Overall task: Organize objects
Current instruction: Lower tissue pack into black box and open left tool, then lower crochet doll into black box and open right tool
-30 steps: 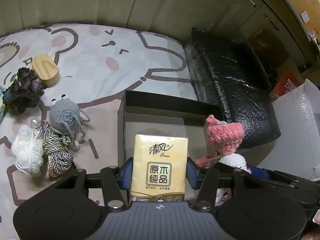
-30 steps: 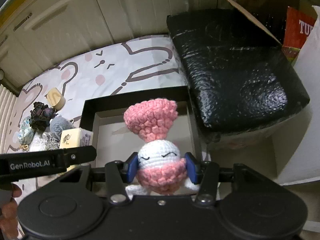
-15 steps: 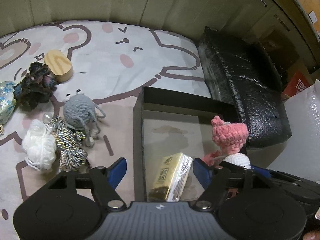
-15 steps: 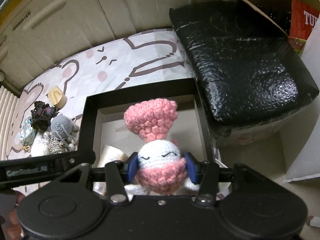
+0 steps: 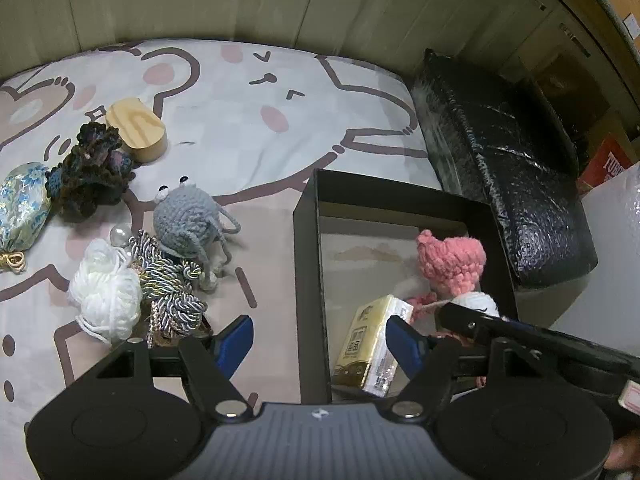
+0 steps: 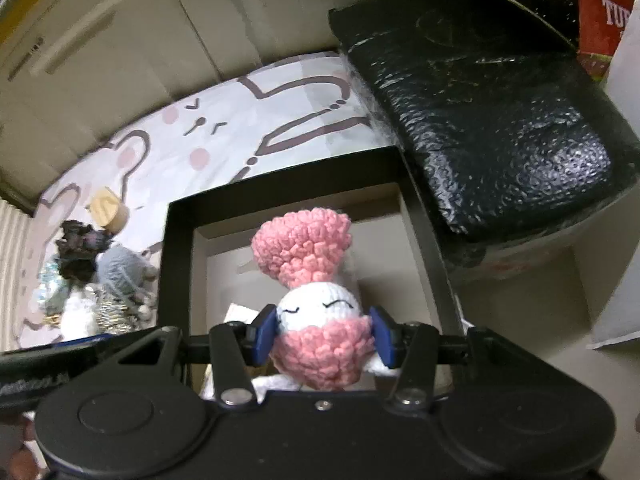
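1. My left gripper [image 5: 320, 338] sits at the bottom of its view with the blue pads spread wide and nothing between them; it straddles the near left wall of the black box [image 5: 306, 264].
2. The tissue pack [image 5: 370, 346] lies on its side inside the box, in the lower centre of the left view, just beside the right-hand pad (I cannot tell whether the two touch).
3. My right gripper [image 6: 323, 336] pinches the pink-and-white crochet doll [image 6: 320, 320] at its body, a pad pressed on each side; the doll's pink tuft points up toward the frame's centre.
4. In the right view the doll hangs over the box [image 6: 176, 264], whose dark rim frames it on the left, top and right. In the left view the same doll [image 5: 450, 264] shows at centre right, above the box floor.
5. Left of the box on the cartoon-print cloth [image 5: 240, 92], I see a cluster:
   - a grey crochet creature [image 5: 188, 220] with bead eyes,
   - a white yarn ball [image 5: 105, 290],
   - a twisted cord knot [image 5: 168, 286] touching the yarn,
   - a dark crochet piece [image 5: 90, 176],
   - a wooden block [image 5: 138, 128] at upper left,
   - a blue floral pouch [image 5: 22, 208] at the left edge.
6. A black bubble-wrapped bundle [image 5: 508, 168] lies beyond the box, upper right.
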Demonstrator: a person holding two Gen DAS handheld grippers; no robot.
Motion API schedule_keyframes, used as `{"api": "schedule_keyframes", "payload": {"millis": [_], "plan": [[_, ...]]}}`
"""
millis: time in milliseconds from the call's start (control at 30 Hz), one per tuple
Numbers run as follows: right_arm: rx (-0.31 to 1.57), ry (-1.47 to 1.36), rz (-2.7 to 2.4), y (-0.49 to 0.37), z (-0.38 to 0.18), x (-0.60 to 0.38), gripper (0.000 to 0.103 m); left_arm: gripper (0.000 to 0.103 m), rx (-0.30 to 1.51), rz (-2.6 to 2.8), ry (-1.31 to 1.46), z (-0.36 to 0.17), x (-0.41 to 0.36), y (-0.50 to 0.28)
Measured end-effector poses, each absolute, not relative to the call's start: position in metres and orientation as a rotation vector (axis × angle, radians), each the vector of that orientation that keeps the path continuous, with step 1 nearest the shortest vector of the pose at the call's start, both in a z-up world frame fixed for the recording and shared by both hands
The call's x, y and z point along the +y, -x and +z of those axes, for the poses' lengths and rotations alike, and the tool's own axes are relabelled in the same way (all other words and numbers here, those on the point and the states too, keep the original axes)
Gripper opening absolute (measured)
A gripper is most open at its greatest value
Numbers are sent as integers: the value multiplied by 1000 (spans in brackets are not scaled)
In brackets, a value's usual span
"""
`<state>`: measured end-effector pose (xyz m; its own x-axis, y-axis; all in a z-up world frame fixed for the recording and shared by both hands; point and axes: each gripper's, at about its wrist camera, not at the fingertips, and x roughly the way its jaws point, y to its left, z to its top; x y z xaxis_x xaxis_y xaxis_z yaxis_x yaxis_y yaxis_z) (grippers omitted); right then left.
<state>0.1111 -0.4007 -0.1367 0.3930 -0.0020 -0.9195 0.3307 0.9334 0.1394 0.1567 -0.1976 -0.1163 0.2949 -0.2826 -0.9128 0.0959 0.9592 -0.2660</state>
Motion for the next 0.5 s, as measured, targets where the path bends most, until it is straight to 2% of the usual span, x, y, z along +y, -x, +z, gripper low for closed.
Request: {"api": "schedule_keyframes", "payload": {"millis": [100, 267, 500], "plan": [[1194, -269, -253, -117, -148, -393, 51, 74, 1248, -248, 169, -116, -195, -157], [1217, -388, -192, -125, -168, -380, 51, 74, 1247, -233, 155, -116, -188, -158], [1204, -397, -127, -126, -164, -366, 53, 72, 1252, -196, 149, -118, -174, -162]]}}
